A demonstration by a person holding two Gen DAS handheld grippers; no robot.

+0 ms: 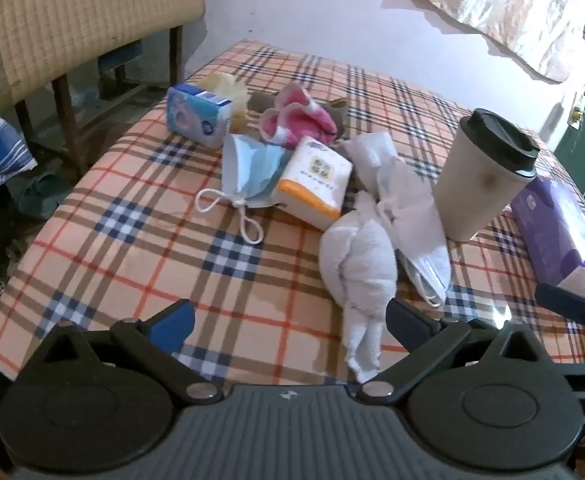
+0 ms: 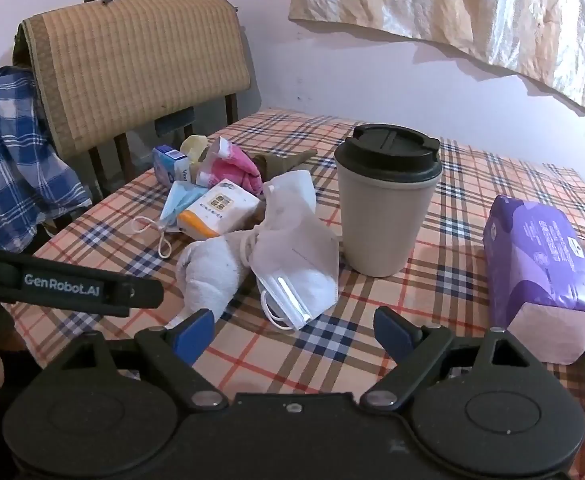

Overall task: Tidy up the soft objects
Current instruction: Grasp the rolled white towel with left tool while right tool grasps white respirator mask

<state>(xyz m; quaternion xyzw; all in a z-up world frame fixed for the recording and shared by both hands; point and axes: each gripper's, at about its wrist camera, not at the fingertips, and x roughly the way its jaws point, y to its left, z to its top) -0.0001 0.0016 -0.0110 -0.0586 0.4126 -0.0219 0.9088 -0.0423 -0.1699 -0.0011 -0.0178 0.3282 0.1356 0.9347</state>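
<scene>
Hovering both jaws wide open, empty, at near edge of the plaid surface point(image 1: 132, 240); white rolled towel point(image 1: 358, 264) just ahead of left jaws point(image 1: 290, 322), bare cloth under right jaws point(image 2: 294, 334), cup point(image 2: 388, 204) beyond

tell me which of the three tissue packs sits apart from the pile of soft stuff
The purple tissue pack, lying alone to the right of the lidded cup. The orange-and-white pack and the blue pack are both in the clutter left of the cup.

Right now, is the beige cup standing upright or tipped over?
Upright. The beige cup stands on its base on the plaid tablecloth, black lid on top.
</scene>
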